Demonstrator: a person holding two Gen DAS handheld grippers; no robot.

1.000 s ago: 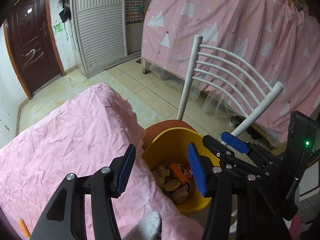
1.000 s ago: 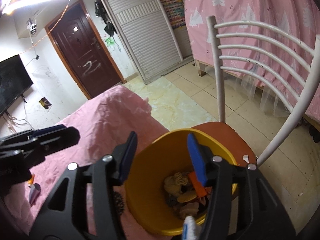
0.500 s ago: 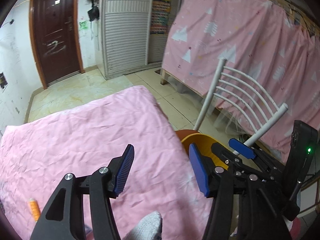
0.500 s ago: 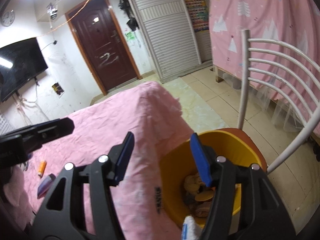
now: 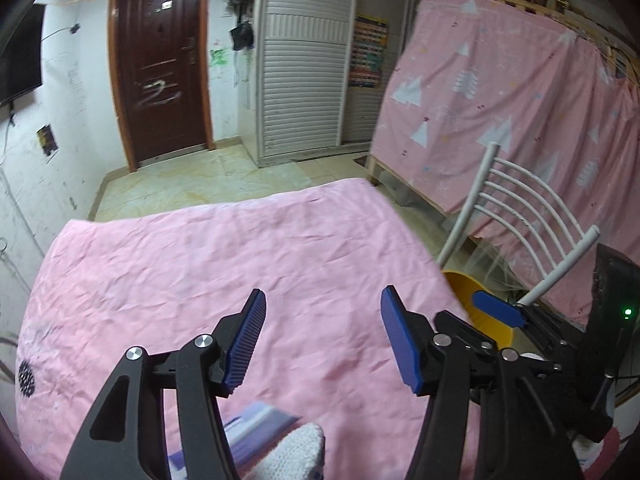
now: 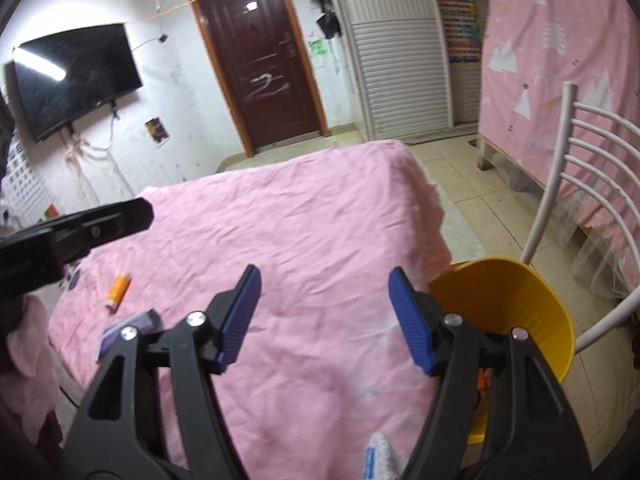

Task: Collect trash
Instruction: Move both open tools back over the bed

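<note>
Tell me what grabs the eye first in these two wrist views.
The wrinkled pink bedsheet fills the middle of both views, with an orange tube and a purple packet lying near its left edge. At its right edge a yellow bin stands on a white-backed chair. Both the left tongs and right tongs hang open and empty above the sheet.

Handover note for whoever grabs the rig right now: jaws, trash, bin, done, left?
Left gripper: jaws open, empty, over the pink sheet.
Right gripper: jaws open, empty, beside the bin.
Yellow bin: on the chair at the sheet's right edge, some trash showing inside.
Left to collect: orange tube and purple packet, both lying near the sheet's left edge. The left gripper looks nearer to them.
</note>
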